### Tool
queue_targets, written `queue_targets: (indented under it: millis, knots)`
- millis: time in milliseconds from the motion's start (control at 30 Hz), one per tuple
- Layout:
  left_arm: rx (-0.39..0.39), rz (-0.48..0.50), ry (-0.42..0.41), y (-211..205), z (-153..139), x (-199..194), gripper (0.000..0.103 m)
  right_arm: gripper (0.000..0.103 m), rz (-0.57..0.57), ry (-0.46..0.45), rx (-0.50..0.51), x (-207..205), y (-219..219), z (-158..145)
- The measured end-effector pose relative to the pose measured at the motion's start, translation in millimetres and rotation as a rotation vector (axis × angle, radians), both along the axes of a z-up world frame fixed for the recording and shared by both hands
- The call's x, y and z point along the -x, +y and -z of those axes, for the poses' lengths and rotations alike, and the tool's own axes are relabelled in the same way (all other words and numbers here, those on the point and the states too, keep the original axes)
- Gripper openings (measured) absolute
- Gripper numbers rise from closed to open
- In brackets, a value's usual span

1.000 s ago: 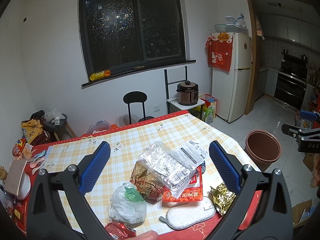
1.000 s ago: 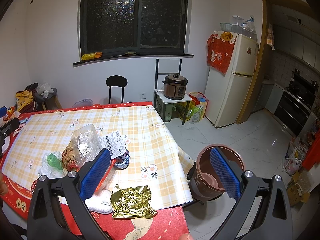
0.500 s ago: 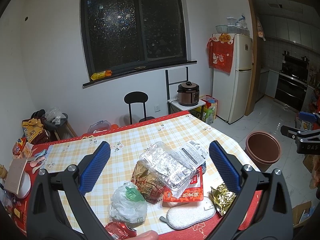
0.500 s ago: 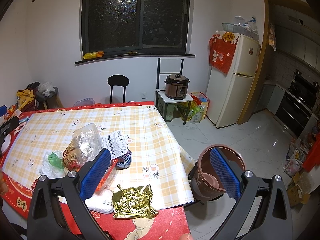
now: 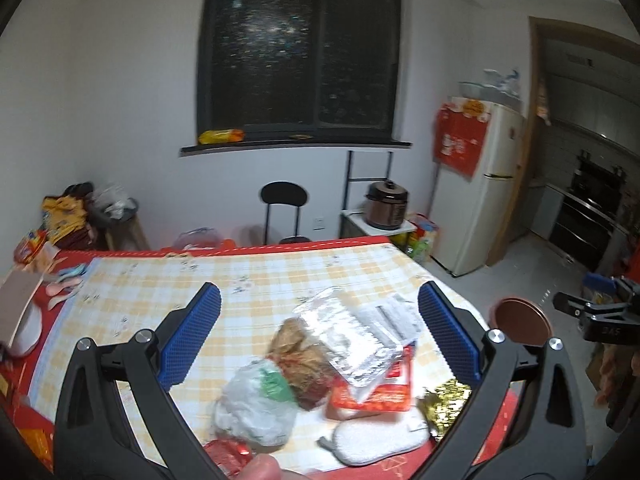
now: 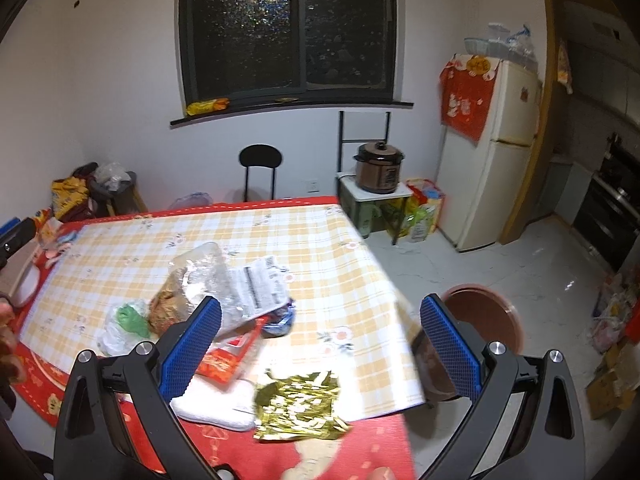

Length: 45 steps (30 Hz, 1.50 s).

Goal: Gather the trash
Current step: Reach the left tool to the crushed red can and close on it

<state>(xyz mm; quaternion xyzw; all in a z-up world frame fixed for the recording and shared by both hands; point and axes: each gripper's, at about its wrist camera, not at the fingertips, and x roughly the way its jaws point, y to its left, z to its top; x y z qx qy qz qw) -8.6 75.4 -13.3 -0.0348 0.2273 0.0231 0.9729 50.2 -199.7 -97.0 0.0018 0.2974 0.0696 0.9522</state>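
Crumpled gold foil wrapper (image 6: 299, 407) lies at six o'clock below my wide-open, empty right claw (image 6: 320, 344), nearer than the empty, wide-open left claw (image 5: 318, 340).

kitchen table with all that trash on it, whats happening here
A person holds a tool in each hand over the table. Both the left tool and the right tool are open and empty. Wrappers, including a gold foil wrapper, lie uncollected; the brown bin stands on the floor beside the table.
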Motion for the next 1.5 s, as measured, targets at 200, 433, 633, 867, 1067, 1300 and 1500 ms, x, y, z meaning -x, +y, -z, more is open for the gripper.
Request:
queue_targets:
  millis: [200, 433, 633, 867, 1067, 1300, 1500]
  knots:
    - [0.016, -0.159, -0.005, 58, 15, 18, 0.097, 0.098, -0.05, 0.07, -0.089, -14, 28, 28]
    - [0.055, -0.246, 0.114, 114, 44, 31, 0.097, 0.098, -0.168, 0.16, -0.095, -23, 79, 49]
    - [0.064, -0.223, 0.156, 137, 68, 43, 0.097, 0.098, -0.192, 0.208, -0.018, -24, 125, 61]
    - [0.068, -0.11, 0.241, 163, 103, 42, 0.097, 0.098, -0.188, 0.269, -0.044, -20, 155, 82]
    - [0.13, -0.068, 0.354, 185, 145, 39, 0.091, 0.098, -0.236, 0.278, -0.044, -16, 188, 94]
    - [0.372, -0.053, 0.484, 202, 198, 38, 0.07, 0.098, -0.33, 0.333, -0.042, -14, 223, 115]
    - [0.447, -0.029, 0.561, 199, 227, 39, 0.067, 0.098, -0.373, 0.364, -0.06, -19, 247, 129]
